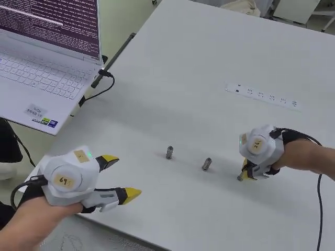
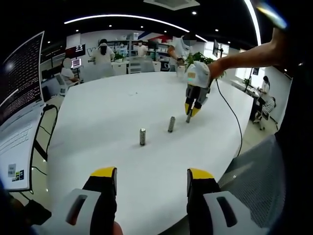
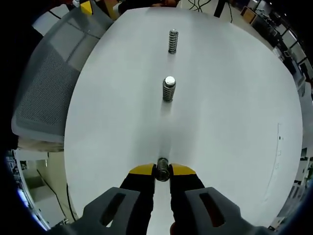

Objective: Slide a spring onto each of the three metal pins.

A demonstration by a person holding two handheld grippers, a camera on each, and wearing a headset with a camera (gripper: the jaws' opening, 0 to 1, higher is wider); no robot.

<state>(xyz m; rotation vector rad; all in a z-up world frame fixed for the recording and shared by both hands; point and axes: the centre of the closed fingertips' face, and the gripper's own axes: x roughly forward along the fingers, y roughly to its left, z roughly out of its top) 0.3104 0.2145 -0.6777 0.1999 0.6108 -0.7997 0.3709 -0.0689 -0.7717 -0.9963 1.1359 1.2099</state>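
Observation:
Three metal pins stand in a row on the white table [image 1: 183, 68]. The far left pin [image 1: 169, 152] and the middle pin [image 1: 207, 163] each carry a spring. My right gripper [image 1: 245, 177] points down at the third pin, shut on its spring [image 3: 162, 168], which sits between the yellow fingertips [image 3: 143, 171]. In the right gripper view the middle pin [image 3: 168, 89] and the far pin [image 3: 172, 41] line up beyond it. My left gripper [image 1: 120, 177] hovers open near the table's front left edge, holding nothing. In its own view, the two sprung pins [image 2: 142, 136] [image 2: 171, 124] and the right gripper [image 2: 191, 110] show ahead.
An open laptop [image 1: 47, 47] sits at the left with a black cable [image 1: 97, 89] running to it. A white power strip [image 1: 264, 95] lies at the back right. The table's front edge runs just below my left gripper. A grey mesh chair [image 3: 54, 73] stands beside the table.

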